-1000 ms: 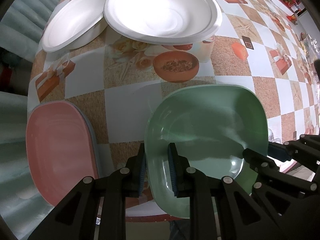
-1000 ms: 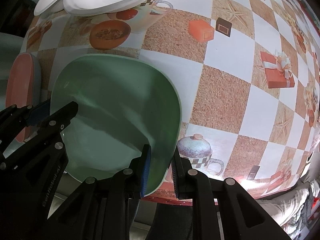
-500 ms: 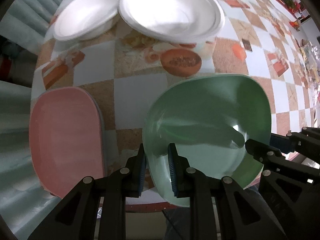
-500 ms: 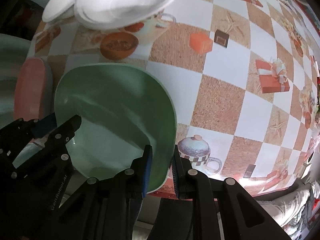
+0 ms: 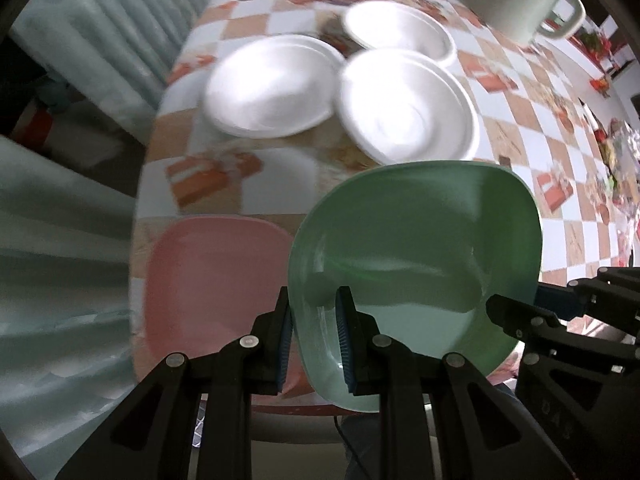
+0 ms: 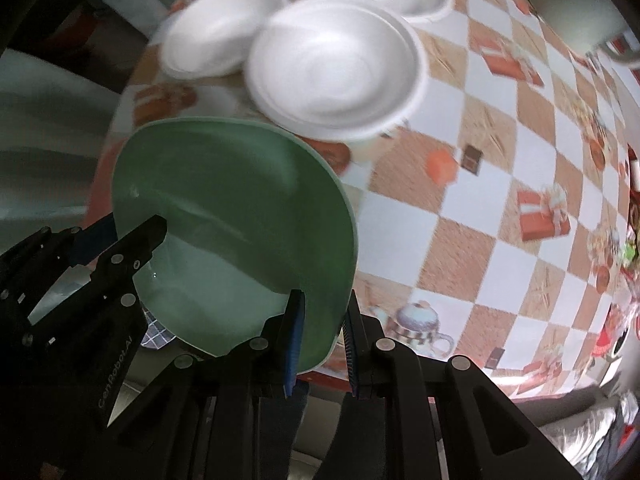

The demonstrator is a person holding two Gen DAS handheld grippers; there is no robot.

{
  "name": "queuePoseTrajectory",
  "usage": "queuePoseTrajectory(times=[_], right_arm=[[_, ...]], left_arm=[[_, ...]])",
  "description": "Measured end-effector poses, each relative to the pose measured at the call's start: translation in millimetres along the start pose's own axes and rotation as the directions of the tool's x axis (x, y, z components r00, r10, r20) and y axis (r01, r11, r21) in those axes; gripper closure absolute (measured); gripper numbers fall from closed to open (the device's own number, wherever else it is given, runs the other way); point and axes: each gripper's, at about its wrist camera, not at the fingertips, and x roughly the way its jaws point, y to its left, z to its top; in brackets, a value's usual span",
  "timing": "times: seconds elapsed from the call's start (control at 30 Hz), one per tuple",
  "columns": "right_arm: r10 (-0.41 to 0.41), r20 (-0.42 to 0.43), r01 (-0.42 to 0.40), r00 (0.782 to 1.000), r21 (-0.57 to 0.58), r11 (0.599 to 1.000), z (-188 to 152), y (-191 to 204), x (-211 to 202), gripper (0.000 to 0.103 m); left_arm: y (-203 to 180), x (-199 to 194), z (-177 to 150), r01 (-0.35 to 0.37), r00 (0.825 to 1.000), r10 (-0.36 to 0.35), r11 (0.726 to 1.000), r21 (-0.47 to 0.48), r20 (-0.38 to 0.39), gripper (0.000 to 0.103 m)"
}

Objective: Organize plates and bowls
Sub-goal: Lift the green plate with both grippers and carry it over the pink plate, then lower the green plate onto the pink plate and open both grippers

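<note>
Green plate (image 5: 416, 256) held above the table (image 5: 520, 88): left gripper (image 5: 314, 340) clamps one rim, right gripper (image 6: 322, 344) clamps the opposite rim; pink plate (image 5: 212, 284) beside it.

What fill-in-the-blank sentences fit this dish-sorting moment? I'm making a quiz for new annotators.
1. Both tools grip the ____ plate by opposite edges.
2. The left tool and the right tool are each shut on the plate's ____.
3. Left of the held plate, a ____ plate lies on the table.
4. Farther back sit ____ white foam dishes.

Missing words: green; rim; pink; three
</note>
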Motion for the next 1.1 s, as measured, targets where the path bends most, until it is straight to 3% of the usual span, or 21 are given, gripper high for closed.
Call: queuePoseTrajectory(times=[0.23, 0.5, 1.1], right_arm=[[0.032, 0.004, -0.032, 0.999, -0.065, 0.997, 15, 39, -6, 0.083], [0.086, -0.05, -0.09, 0.995, -0.081, 0.993, 35, 77, 7, 0.083], [0.096, -0.121, -0.105, 0.988, -0.066, 0.992, 55, 84, 38, 0.083]], left_arm=[[50, -7, -5, -0.061, 0.998, 0.062, 0.996, -0.057, 0.006, 0.08], [98, 1, -6, -0.121, 0.993, 0.12, 0.988, -0.097, -0.019, 0.08], [118, 35, -5, -0.14, 0.989, 0.134, 0.985, -0.097, -0.067, 0.08]])
